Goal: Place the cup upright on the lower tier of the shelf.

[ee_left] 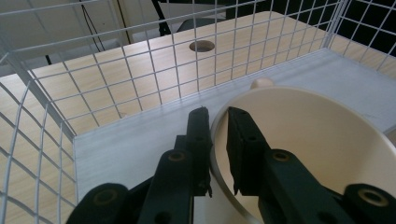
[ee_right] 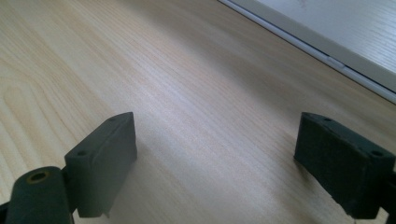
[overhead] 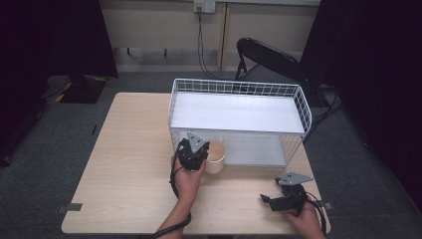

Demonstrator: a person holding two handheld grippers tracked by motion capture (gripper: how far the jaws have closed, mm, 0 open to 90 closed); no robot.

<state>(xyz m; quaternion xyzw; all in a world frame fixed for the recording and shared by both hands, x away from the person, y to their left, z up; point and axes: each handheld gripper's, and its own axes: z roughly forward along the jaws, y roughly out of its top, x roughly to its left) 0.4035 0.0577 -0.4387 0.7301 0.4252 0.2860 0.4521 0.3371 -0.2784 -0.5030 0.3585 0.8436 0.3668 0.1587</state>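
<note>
Cup (overhead: 216, 158): left gripper (ee_left: 215, 122) is clamped on its rim, one jaw outside the wall, one inside, thin wall pinched between them. In the high view the left gripper (overhead: 193, 152) sits at the front edge of the wire rack (overhead: 238, 87), near its left corner, with the cup at the mouth of the lower shelf (ee_left: 140, 140).

Handling, my read: cream cup, looks light, stiff and smooth. A rim pinch like this is the sensible hold, but it gives little contact and the cup can swing or slip if tilted. Keep it upright and move slowly past the wire front.

Right gripper (ee_right: 215, 163): jaws wide apart, nothing between them, just above bare table (ee_right: 140, 70). In the high view the right gripper (overhead: 286, 199) is near the table's front right corner, well apart from the cup.
</note>
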